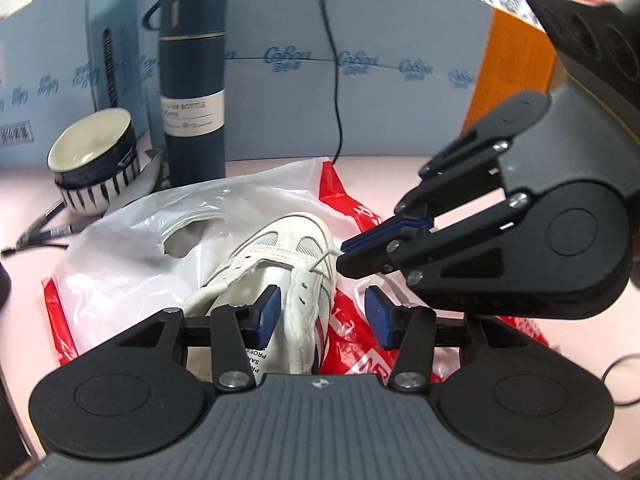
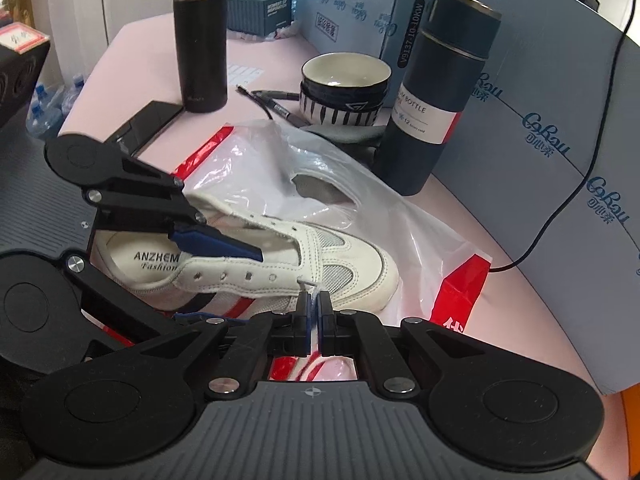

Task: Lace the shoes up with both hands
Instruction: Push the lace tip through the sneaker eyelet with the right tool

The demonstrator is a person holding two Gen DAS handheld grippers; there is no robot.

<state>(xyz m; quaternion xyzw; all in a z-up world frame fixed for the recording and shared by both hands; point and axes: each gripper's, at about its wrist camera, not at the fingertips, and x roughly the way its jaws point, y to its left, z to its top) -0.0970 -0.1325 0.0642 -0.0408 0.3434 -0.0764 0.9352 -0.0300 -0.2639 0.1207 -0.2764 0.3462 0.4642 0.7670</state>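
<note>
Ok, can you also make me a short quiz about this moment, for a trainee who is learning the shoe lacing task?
1. True or false: the right claw is shut on the lace end.
2. The white shoe lies on: A) a plastic bag; B) a folded towel; C) a metal tray.
3. Fill in the missing word: the left claw is ____, with the side of the shoe between its fingers.

Key: 1 true; 2 A; 3 open.
</note>
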